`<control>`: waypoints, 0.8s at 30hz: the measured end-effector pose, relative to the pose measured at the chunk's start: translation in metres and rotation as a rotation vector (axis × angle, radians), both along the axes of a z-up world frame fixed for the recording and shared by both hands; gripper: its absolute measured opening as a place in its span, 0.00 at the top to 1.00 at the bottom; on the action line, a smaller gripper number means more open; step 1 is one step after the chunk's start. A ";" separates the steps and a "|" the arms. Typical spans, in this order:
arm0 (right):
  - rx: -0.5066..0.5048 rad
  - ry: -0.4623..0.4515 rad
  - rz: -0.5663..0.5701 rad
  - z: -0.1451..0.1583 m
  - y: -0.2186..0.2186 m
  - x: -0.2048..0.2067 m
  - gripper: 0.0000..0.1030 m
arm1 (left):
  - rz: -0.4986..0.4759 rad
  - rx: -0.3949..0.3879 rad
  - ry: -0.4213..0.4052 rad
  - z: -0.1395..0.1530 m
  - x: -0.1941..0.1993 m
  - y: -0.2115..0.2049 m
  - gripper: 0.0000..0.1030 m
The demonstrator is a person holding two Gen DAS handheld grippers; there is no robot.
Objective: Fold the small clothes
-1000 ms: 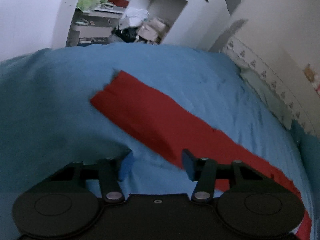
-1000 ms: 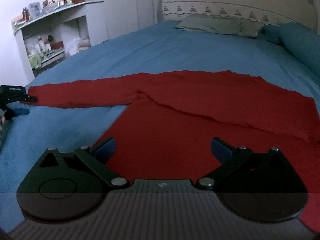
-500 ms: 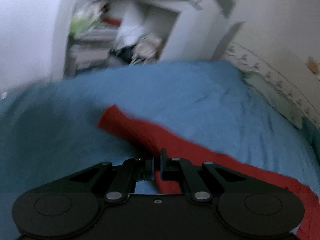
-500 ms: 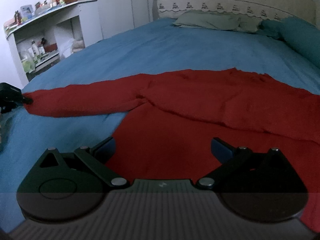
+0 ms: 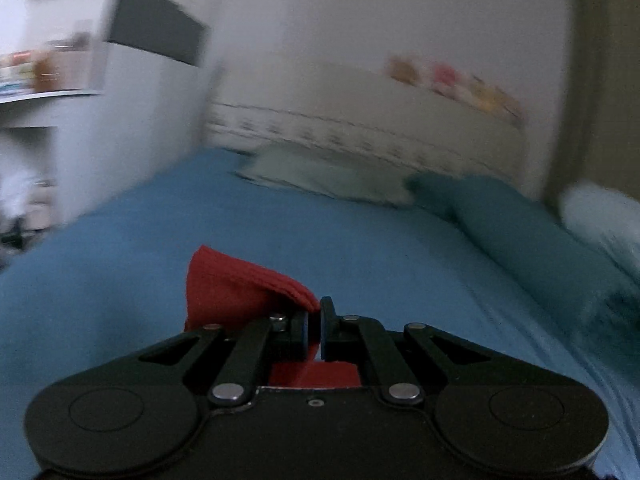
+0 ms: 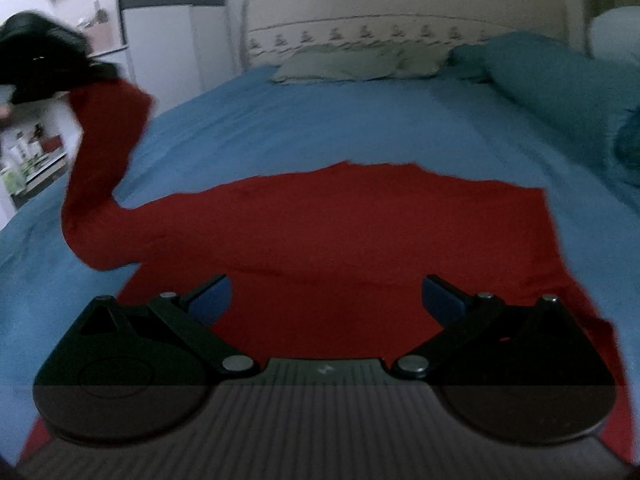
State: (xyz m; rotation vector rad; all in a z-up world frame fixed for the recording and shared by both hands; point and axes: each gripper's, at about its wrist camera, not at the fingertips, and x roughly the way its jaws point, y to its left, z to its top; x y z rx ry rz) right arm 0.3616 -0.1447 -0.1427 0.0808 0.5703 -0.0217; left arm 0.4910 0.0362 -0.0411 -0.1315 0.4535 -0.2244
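Red sleeve apparently lifted, only right view shows.

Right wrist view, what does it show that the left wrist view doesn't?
Only the right wrist view shows the red garment's body spread flat, its sleeve lifted clear of the bed, and the open right gripper. Only the left wrist view shows the left gripper closed on the cuff up close. Both show the blue bedspread and the headboard.
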 end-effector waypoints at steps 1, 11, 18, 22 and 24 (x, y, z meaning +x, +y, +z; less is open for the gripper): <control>0.000 -0.004 -0.015 0.002 -0.012 -0.003 0.00 | -0.030 0.012 0.017 -0.005 0.006 -0.021 0.96; 0.030 0.016 -0.143 -0.012 -0.130 -0.041 0.00 | -0.316 0.253 0.226 -0.135 0.008 -0.190 0.95; 0.025 0.058 -0.151 -0.025 -0.142 -0.048 0.00 | -0.336 0.286 0.233 -0.154 0.006 -0.190 0.80; 0.007 0.049 -0.140 -0.020 -0.135 -0.046 0.00 | -0.320 0.204 0.194 -0.133 -0.008 -0.172 0.14; -0.004 0.035 -0.125 -0.013 -0.128 -0.043 0.00 | -0.293 0.192 0.152 -0.120 -0.024 -0.153 0.07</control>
